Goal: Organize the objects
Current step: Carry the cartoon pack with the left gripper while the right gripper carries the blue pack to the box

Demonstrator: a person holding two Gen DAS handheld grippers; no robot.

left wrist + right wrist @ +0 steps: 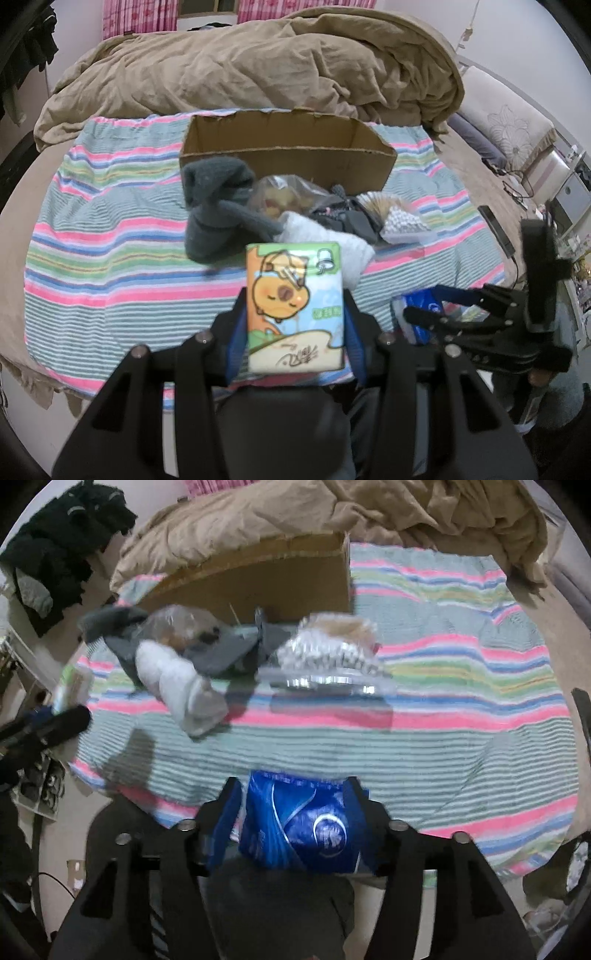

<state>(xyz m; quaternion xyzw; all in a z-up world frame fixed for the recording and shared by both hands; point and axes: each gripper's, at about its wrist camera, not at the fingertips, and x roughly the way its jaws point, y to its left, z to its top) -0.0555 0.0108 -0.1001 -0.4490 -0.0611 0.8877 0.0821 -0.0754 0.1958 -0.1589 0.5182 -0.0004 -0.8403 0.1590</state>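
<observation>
A: What is the left gripper (pixel 295 306) holding?

B: It is clamping a flat, glossy tissue pack (pixel 294 306) with a cartoon print, upright between its two fingers, above the near edge of the striped blanket (pixel 110 258).

A: And the right gripper (pixel 295 823)?

B: It is squeezing a soft blue packet (pixel 299 827), crinkly and shiny; the blur is hiding its print.

A: What is lying ahead of them?

B: An open cardboard box (pixel 288 147) is sitting on the bed, with a heap just before it: a dark grey knitted sock (pixel 218 206), a fluffy white sock (pixel 332 243), a clear plastic bag (pixel 284 195), and what is probably a clear plastic tray (pixel 332 664). A rumpled tan duvet (pixel 258 66) is lying behind.
</observation>
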